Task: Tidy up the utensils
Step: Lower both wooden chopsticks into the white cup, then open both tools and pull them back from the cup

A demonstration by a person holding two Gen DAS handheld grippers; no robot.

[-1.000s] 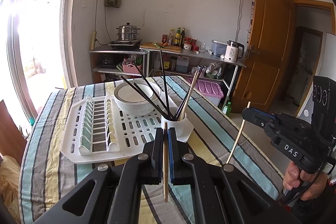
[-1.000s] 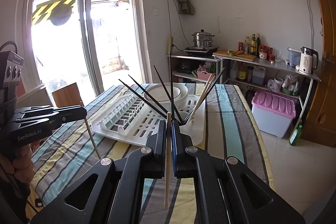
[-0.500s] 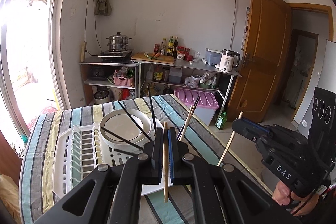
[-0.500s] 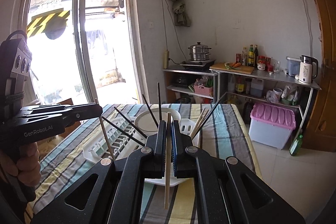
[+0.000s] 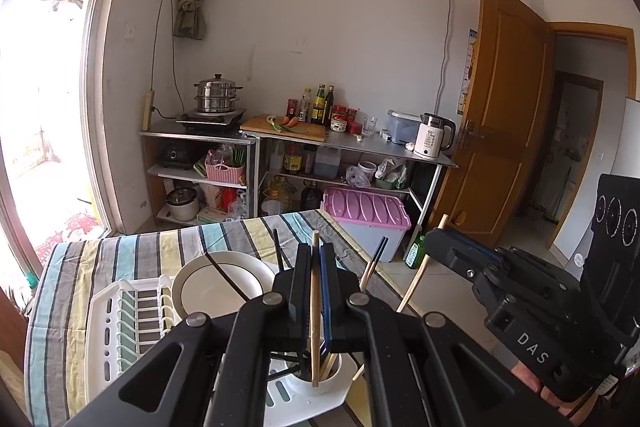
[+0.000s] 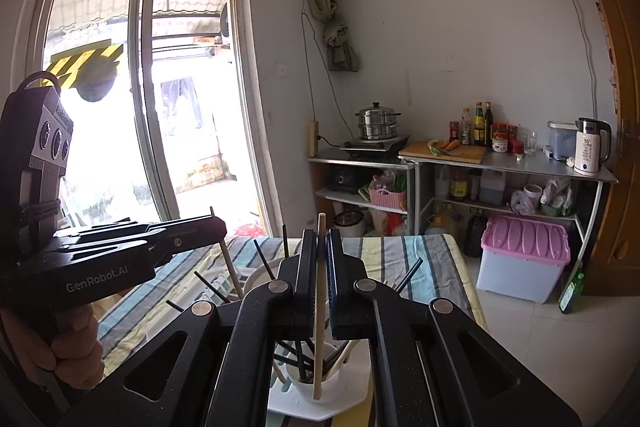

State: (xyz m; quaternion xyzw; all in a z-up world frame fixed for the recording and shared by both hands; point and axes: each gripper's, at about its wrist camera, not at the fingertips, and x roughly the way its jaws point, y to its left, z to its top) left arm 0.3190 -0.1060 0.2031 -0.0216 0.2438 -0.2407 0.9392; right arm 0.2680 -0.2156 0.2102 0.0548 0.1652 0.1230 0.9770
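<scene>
Left gripper (image 5: 315, 291), lettered "GenRobot.AI", and right gripper (image 6: 319, 279), lettered "DAS", each clench one wooden chopstick (image 5: 315, 307) upright above the white utensil cup (image 6: 310, 385) nearest. Far right, the kettle (image 6: 588, 151) reads "55".

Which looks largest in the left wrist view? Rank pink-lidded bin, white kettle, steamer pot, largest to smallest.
1. pink-lidded bin, clearly largest, though also nearer the camera.
2. steamer pot and white kettle look alike; no ranking.
</scene>
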